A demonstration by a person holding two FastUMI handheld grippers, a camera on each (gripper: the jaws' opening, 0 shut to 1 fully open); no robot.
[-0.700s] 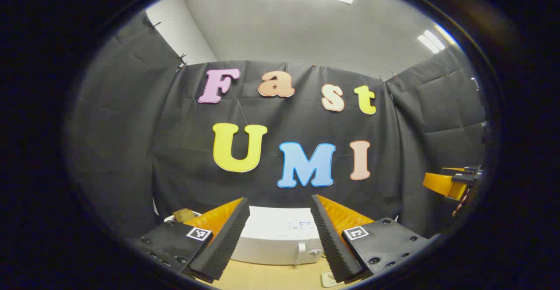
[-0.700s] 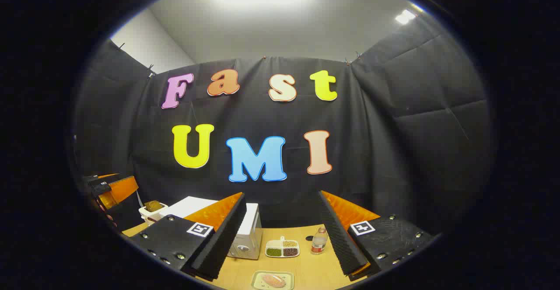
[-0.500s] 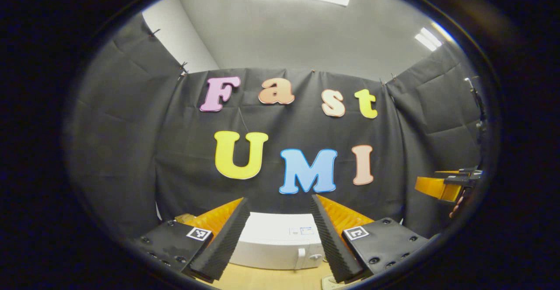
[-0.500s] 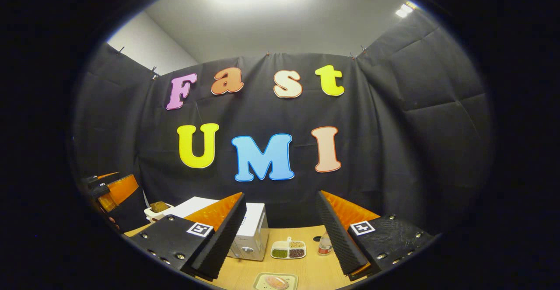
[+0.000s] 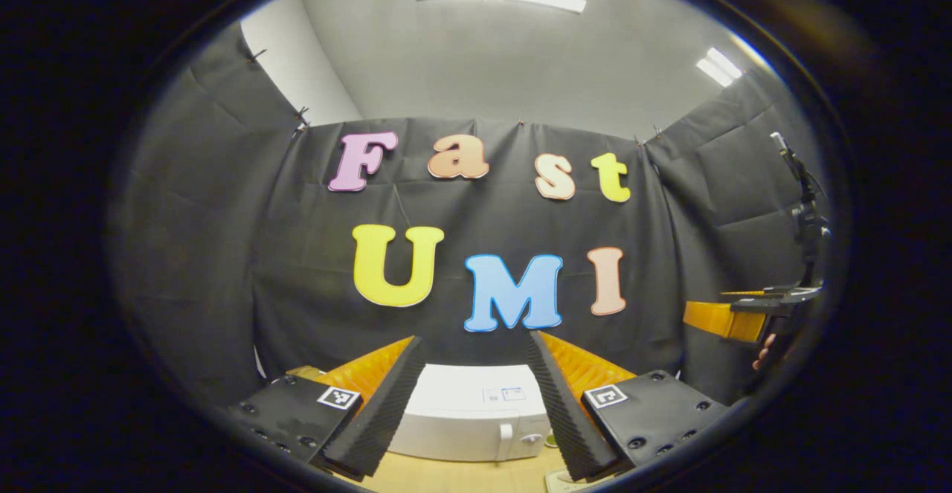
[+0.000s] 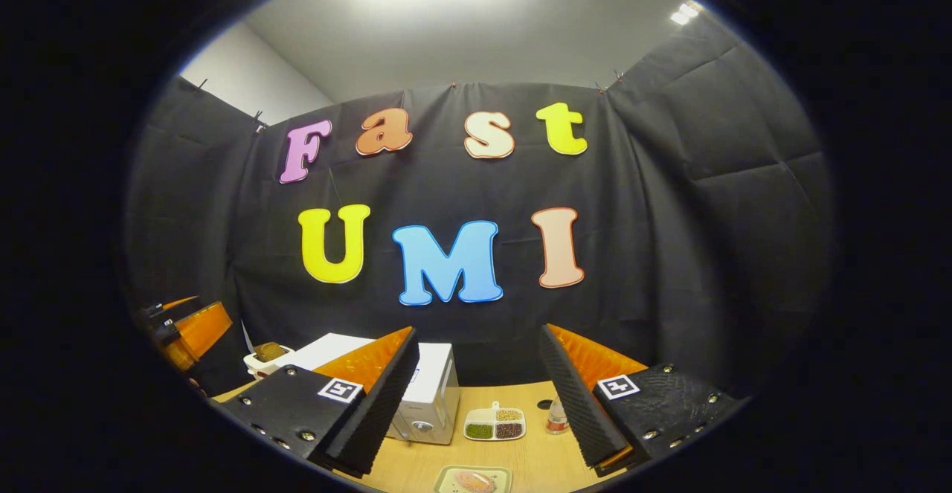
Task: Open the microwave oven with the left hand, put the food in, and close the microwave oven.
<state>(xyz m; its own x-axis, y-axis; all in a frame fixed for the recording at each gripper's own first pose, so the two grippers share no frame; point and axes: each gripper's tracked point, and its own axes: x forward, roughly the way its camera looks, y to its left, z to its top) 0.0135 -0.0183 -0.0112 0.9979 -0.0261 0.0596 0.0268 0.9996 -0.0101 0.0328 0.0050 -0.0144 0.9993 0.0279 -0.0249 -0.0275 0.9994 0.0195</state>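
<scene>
The white microwave [image 5: 465, 422] stands with its door shut on the wooden table, low between the fingers of my left gripper [image 5: 474, 343], which is open and holds nothing. The door handle [image 5: 506, 439] faces me on the right of the door. In the right gripper view the microwave [image 6: 431, 396] stands left of centre, partly behind my left finger. My right gripper [image 6: 478, 332] is open and empty, well above the table. A small plate with pinkish food [image 6: 474, 479] lies at the bottom edge. The left gripper [image 6: 193, 329] shows far left, the right gripper [image 5: 736, 322] far right.
A sectioned dish of beans [image 6: 494, 424] and a small bottle [image 6: 556, 419] stand on the table [image 6: 535, 456] right of the microwave. A white bowl with something brown [image 6: 268, 355] sits behind the microwave's left side. Black cloth walls close the booth on three sides.
Both views have drifted a little: the microwave has slid right in the right gripper view, and the right gripper has sunk and moved inward in the left gripper view. Both grippers' fingers stay spread.
</scene>
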